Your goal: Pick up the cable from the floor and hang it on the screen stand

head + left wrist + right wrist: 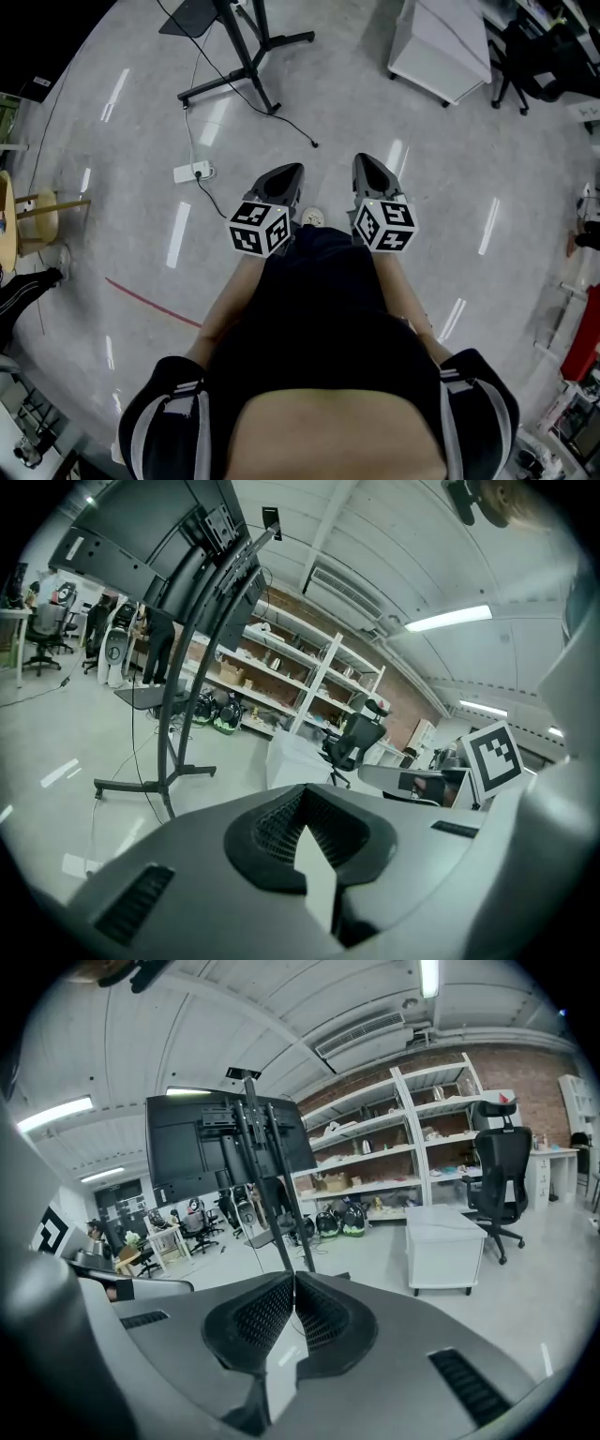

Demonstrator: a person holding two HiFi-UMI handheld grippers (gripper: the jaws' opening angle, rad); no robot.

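A thin black cable (292,127) lies on the grey floor, running from the screen stand's base (246,73) to a loose end ahead of me. The stand holds a dark screen (220,1152) on a tilted pole (176,726). My left gripper (291,171) and right gripper (363,161) are held side by side at waist height, pointing toward the stand, well short of the cable. In the left gripper view the left gripper (305,791) is shut on nothing. The right gripper (292,1275) is shut the same way, with nothing between its pads.
A white power strip (192,172) with its own lead lies left of the grippers. A white cabinet (441,47) and a black office chair (525,56) stand at the back right. A wooden stool (37,211) is at the left, a red floor line (150,300) nearer me. Shelves (394,1147) line the brick wall.
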